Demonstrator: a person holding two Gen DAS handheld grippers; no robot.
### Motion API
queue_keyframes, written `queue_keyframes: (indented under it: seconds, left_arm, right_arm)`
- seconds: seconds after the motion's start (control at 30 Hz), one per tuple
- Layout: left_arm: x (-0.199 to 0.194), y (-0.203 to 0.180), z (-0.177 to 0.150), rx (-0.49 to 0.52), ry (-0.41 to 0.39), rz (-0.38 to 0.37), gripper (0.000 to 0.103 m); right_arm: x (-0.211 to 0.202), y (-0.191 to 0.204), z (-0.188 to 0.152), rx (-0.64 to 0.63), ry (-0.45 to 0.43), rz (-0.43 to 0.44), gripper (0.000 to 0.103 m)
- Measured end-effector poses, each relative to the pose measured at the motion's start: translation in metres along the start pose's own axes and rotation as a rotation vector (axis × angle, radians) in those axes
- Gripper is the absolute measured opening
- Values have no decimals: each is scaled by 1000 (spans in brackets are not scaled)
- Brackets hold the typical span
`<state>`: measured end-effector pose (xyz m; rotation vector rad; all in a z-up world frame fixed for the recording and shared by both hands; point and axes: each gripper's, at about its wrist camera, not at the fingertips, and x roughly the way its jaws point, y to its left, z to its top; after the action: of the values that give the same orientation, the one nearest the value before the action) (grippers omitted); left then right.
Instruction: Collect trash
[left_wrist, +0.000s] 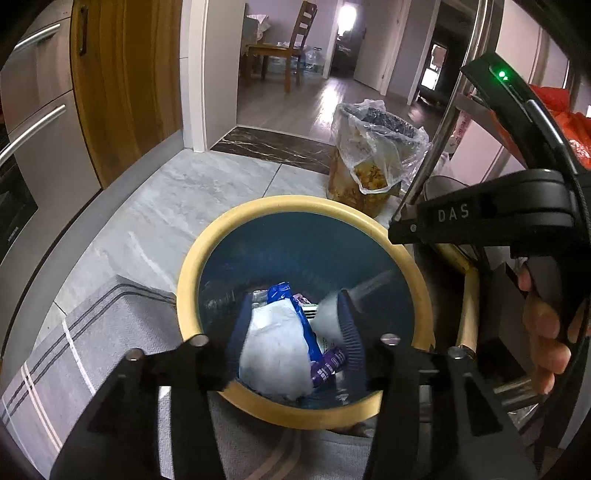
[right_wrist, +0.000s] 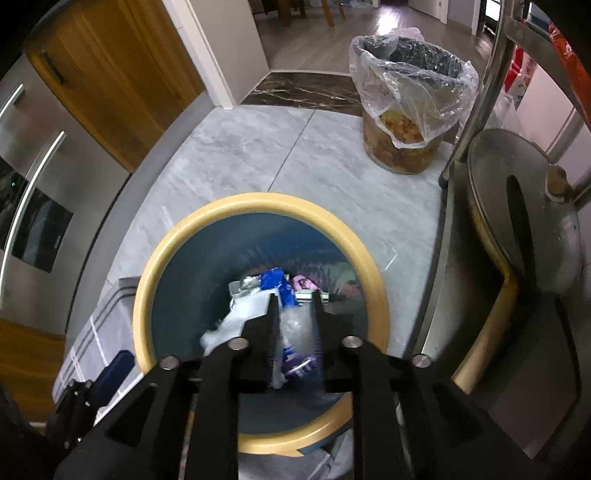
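Observation:
A round blue bin with a cream rim (left_wrist: 229, 236) stands on the grey tiled floor, also seen in the right wrist view (right_wrist: 207, 214). Inside lie a white crumpled bag (left_wrist: 275, 347), a blue wrapper (left_wrist: 280, 293) and a purple packet (left_wrist: 328, 365). My left gripper (left_wrist: 295, 310) hangs open over the bin mouth, fingers either side of the white bag. My right gripper (right_wrist: 295, 295) is over the bin, its fingers close together around a blurred clear plastic piece (right_wrist: 297, 332). The right gripper's body (left_wrist: 491, 218) shows at right in the left wrist view.
A second bin lined with a clear plastic bag (right_wrist: 410, 110) stands farther off by the doorway. A grey striped mat (left_wrist: 92, 343) lies left of the blue bin. Steel appliances (right_wrist: 33, 177) line the left. A metal rack post (right_wrist: 476, 99) and a pot lid (right_wrist: 524, 206) stand right.

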<state>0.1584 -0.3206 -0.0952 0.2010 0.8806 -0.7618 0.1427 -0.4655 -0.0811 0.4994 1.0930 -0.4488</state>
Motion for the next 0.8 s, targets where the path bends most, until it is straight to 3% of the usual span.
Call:
queue_keyframes:
  seconds: [0.13,0.27,0.37,0.53,0.7,0.8]
  left_arm:
    - [-13,4,-3,-8,-11,12,64]
    - [-34,10,-6,-20,-28,36,77]
    - [-59,17,-10,-40,-40,46,83]
    - [-108,27,-19,-52,-73,82,97]
    - [-154,40,-43,-85,-79,110,97]
    - [-181,49,-62,-111,-78,163,97]
  right_arm:
    - [-2,0,0,6,-6,0,36]
    - [-10,2,-2,6,-26,11,65]
    - [-19,4,-7,-12,-49,-12,79]
    - [-47,10,-23,4,-88,20,91]
    - [-88,41,-62,-78,-169,29,95]
    - [-109,53,-92,-120,-218,18,96]
